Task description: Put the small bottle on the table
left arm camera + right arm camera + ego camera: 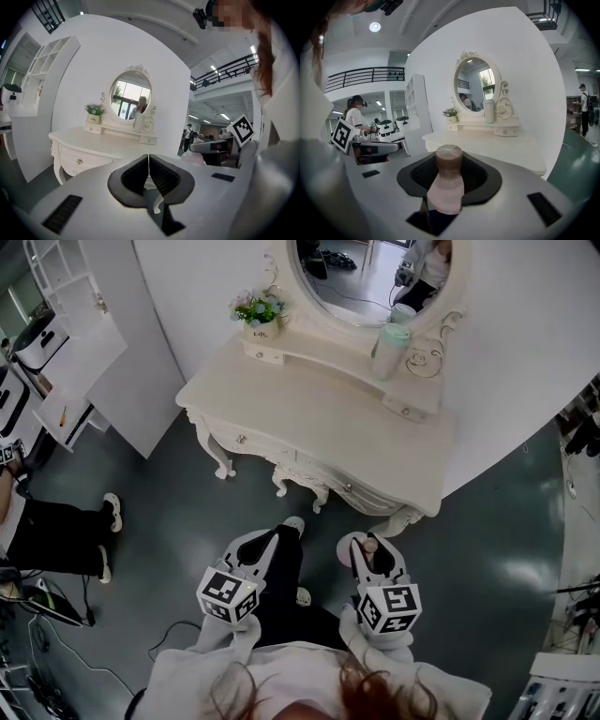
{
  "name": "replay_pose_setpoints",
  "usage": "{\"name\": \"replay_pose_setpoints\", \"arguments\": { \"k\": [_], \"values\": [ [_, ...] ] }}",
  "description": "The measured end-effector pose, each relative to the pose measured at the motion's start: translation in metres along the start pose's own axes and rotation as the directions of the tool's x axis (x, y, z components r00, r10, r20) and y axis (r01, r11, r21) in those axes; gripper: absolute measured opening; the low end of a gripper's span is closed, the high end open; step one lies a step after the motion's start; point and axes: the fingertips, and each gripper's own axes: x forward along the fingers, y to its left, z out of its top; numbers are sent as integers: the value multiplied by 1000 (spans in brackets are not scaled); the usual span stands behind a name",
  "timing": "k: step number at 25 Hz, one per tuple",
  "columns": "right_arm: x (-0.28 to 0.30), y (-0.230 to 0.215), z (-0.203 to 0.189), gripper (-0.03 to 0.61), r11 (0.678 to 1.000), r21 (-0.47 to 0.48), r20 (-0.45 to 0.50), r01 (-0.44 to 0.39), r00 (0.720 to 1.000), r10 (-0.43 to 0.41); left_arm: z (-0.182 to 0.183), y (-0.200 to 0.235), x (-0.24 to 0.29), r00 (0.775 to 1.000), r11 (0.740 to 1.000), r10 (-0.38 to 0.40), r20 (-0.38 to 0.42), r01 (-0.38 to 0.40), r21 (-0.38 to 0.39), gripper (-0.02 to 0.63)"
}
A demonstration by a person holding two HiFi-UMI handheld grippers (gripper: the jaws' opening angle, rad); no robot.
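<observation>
A small pale pink bottle point(446, 185) with a brown cap sits between the black pads of my right gripper point(449, 174), which is shut on it. In the head view the bottle's cap point(370, 546) pokes out of my right gripper point(372, 556), held low in front of the person. My left gripper point(265, 549) hangs beside it, shut with nothing in it; its pads meet in the left gripper view point(149, 176). The cream dressing table point(309, 413) stands a step ahead of both grippers, its top bare in the middle.
An oval mirror point(370, 277) rises at the back of the table, with a pale green cup point(389, 351) and a small flower pot point(260, 317) on its raised shelf. White shelving point(66, 343) stands left. A seated person's legs point(66, 535) lie at far left on the grey floor.
</observation>
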Motion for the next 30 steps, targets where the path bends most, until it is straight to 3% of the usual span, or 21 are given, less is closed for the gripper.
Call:
{"name": "replay_pose_setpoints", "arguments": {
  "k": [14, 30],
  "values": [
    [52, -49, 33, 150, 998, 23, 8, 61, 998, -61, 34, 22, 86, 997, 997, -79, -9, 79, 19, 23],
    [142, -110, 110, 150, 988, 20, 28, 155, 987, -156, 101, 82, 201, 985, 984, -173, -3, 173, 33, 23]
  ]
}}
